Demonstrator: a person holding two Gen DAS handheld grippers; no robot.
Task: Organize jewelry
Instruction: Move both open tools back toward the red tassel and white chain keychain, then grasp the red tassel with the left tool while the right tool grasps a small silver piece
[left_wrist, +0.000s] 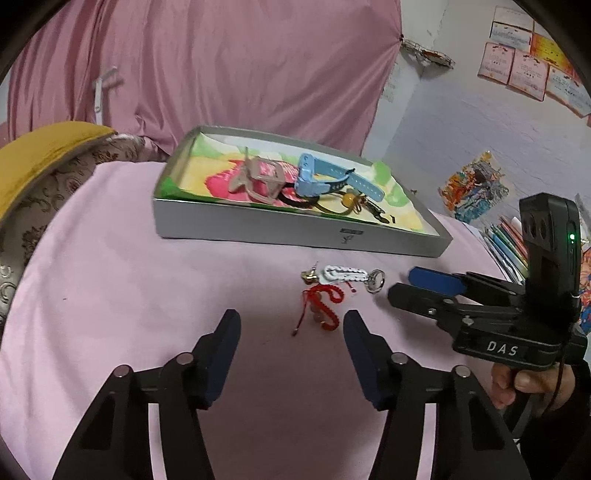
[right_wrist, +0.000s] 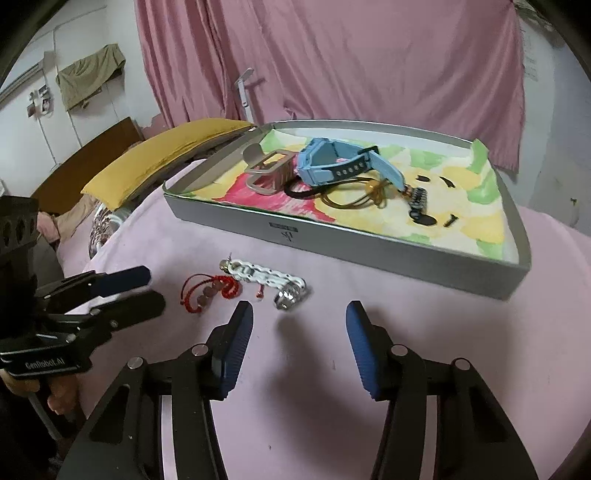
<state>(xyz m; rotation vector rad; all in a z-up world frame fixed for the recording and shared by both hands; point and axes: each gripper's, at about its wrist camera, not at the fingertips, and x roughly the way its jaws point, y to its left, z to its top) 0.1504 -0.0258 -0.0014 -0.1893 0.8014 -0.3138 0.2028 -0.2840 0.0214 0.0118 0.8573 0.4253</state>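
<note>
Two tools hover wide open and empty over a pink desk: the left tool (left_wrist: 291, 354) and the right tool (right_wrist: 299, 347). Before the grey tray (left_wrist: 258, 229) lie one red cord bracelet (left_wrist: 325, 302) and one white chain (left_wrist: 345, 275), lengthwise along the tray's front wall.

Soft, even indoor light, moderately dim. Faint shadows under the left hand-held gripper (left_wrist: 291, 325) on the surface (left_wrist: 147, 295). Strong fisheye bending, black corner vignette. Slight blur overall; no glare.
</note>
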